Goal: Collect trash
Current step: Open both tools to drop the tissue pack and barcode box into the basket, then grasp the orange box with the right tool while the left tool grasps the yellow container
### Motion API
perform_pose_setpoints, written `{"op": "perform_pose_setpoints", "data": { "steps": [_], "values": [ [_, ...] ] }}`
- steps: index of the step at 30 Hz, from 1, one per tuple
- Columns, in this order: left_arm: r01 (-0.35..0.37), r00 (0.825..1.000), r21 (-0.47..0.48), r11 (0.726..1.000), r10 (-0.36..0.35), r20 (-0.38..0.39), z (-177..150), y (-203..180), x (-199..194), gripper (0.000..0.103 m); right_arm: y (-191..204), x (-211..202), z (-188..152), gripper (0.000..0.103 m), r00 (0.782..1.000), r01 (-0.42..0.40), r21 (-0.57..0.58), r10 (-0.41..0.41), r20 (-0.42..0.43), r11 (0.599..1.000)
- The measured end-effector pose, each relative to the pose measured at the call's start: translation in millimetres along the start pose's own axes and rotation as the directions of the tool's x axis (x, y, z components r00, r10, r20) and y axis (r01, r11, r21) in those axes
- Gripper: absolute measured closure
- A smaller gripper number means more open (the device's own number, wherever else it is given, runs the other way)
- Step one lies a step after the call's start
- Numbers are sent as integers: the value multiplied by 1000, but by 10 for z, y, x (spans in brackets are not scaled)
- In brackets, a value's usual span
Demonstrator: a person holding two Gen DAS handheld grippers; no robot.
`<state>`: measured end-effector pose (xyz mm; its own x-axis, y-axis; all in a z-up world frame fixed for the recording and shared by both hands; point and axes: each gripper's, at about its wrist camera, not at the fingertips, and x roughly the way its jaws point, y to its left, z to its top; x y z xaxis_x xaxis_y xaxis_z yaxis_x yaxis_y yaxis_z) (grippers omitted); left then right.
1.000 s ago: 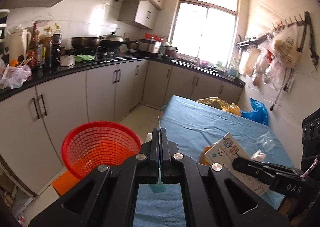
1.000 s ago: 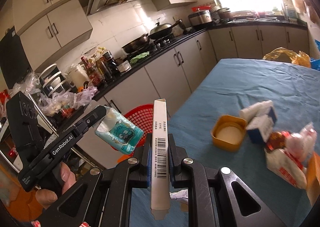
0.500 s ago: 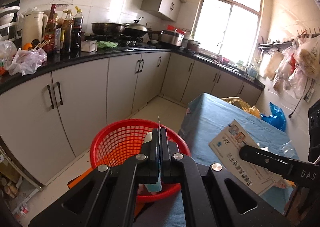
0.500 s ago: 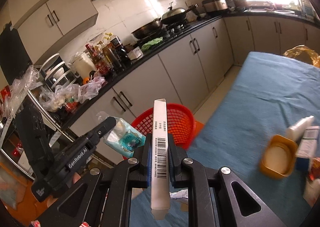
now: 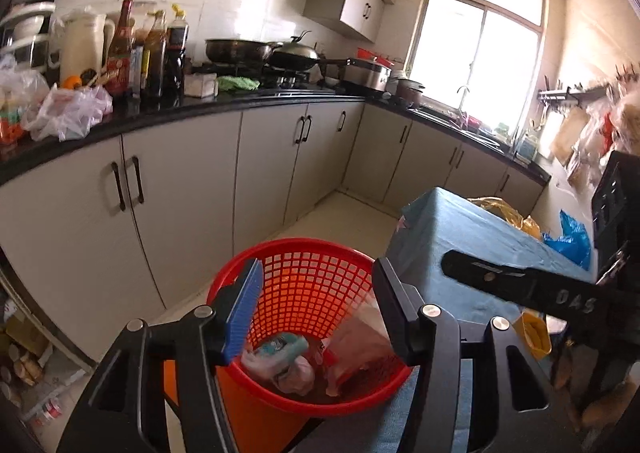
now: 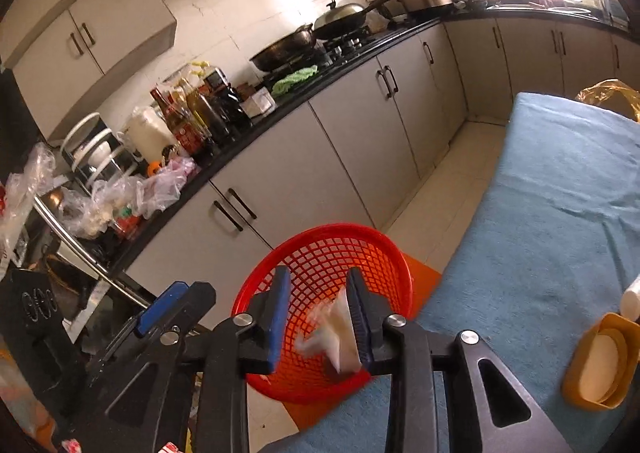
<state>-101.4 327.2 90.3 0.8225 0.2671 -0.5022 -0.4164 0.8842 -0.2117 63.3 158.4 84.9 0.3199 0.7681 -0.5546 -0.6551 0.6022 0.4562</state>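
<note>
left gripper [image 5: 318, 289] first, seen through its own wrist camera: its jaws are opening and nothing sits between the pads, only air over the red basket [image 5: 280, 253]. i've got it pointed down at the basket mouth so whatever leaves it lands inside and not on the floor. down in the basket i can see a teal wet-wipe pack [image 5: 282, 347] lying on a crumpled plastic bag [image 5: 294, 373], with a pinkish wrapper [image 5: 356, 345] leaning against the right wall. on the right of this view the black finger of the right gripper [image 5: 520, 287] reaches in above the blue tablecloth [image 5: 432, 225], close beside mine, because both hands are emptying into the same bin.

now the right wrist camera. right gripper [image 6: 320, 313] is also opening, and a blurred white box [image 6: 336, 329] lies against the right pad, tilted; i judge it is slipping free rather than pinched, since the left pad stands clear of it. the basket [image 6: 332, 237] sits directly under the fingers, just off the table edge [image 6: 452, 285], so the drop is straight. an orange lid [image 6: 600, 365] and a white bottle [image 6: 632, 299] wait on the cloth at the right, which i'd guess are the next pieces to fetch.
</note>
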Motion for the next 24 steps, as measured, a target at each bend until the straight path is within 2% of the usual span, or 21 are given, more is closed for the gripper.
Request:
{"op": "perform_pose_setpoints", "data": {
  "steps": [2,4,6,11,16,21,24],
  "values": [
    [21,1000,5,1000,-21,-3,-31,-51,-38,47,-48,-168,-41,70,1000,18,-5,-18,23,1000],
    [47,999,14,999,-47,-9,-77,-129,-72,46,-100,-351,-102,62,998,40,-9,-40,44,999],
    [73,997,29,997,-73,-14,-137,-253,-107,42,-153,-514,-175,61,996,61,-7,-60,65,998],
    [157,986,96,983,-152,-63,-333,-692,-140,42,-354,-919,-369,60,991,97,11,-98,90,995],
    [212,974,166,963,-195,-116,-499,-1144,-135,41,-668,-1424,-533,60,983,128,61,-134,122,990],
    [246,964,221,944,-213,-162,-619,-1508,-105,40,-1082,-2082,-692,59,964,175,152,-200,173,973],
    [257,958,242,936,-213,-194,-648,-1695,-40,40,-1402,-2477,-826,53,941,215,245,-268,208,945]
  ]
}}
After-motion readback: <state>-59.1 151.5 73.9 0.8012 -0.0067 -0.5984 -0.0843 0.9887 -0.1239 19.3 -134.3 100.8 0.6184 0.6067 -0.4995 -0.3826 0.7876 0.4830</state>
